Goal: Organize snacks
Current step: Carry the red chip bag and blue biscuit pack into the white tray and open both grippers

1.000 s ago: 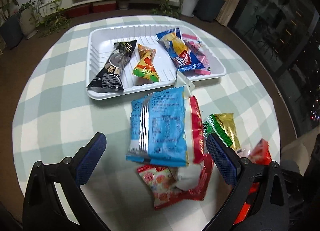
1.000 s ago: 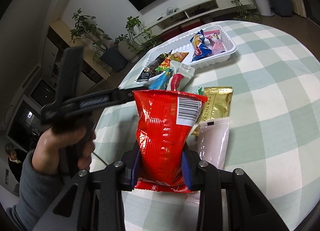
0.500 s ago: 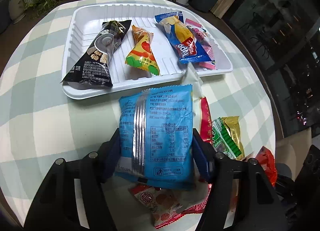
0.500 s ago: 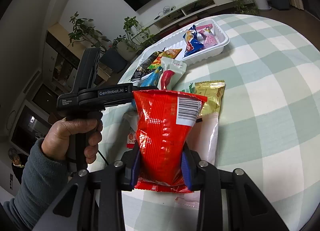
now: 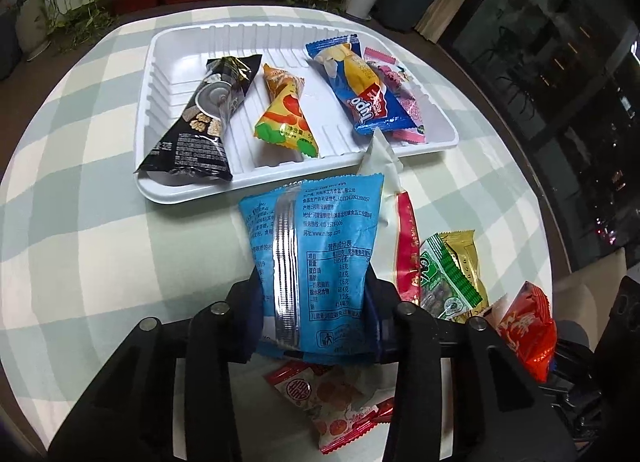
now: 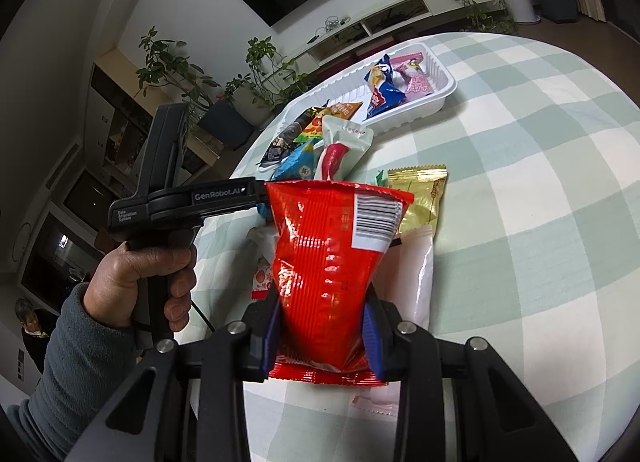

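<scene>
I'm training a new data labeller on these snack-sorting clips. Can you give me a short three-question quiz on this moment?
1. True or false: the white tray holds four snack packets.
2. Which packet is between the pads of the right gripper? A) the red packet B) the gold packet C) the black packet
3. Fill in: the left gripper is closing on the ____ packet.

Key: 1 true: black, orange-yellow, blue and pink packets lie in it. 2 A. 3 light blue, with its printed back facing the camera.
</scene>
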Demonstrator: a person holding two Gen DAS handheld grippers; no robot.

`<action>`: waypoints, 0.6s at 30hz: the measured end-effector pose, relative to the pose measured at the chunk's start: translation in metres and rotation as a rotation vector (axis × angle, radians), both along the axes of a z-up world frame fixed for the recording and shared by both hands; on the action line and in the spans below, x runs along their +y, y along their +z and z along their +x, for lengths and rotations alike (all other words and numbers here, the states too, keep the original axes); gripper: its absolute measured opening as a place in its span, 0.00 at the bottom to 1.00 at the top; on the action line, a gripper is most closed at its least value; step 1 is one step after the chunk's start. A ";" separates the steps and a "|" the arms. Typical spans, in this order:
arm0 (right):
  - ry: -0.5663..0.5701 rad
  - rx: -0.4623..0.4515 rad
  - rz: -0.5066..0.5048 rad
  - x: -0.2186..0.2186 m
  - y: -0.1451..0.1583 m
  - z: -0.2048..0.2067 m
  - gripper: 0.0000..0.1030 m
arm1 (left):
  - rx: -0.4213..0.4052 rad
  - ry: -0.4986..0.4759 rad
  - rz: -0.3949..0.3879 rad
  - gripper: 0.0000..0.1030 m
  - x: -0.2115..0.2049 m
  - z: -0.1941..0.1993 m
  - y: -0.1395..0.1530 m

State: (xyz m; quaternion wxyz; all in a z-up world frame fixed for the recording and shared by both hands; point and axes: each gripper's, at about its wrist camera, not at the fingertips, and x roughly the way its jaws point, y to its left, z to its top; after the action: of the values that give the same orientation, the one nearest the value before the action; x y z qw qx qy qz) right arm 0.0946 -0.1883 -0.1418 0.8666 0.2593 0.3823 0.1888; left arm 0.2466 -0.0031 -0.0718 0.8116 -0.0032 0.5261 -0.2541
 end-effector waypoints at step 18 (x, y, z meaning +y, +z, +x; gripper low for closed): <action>-0.036 -0.033 0.005 -0.014 0.021 0.002 0.36 | -0.039 0.044 -0.170 0.36 0.056 -0.047 0.032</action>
State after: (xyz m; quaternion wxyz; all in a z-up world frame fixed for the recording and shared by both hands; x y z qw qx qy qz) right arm 0.0965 -0.2025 -0.1204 0.8752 0.2654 0.3629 0.1784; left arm 0.1992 0.0528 -0.0394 0.8239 -0.0784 0.4865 -0.2799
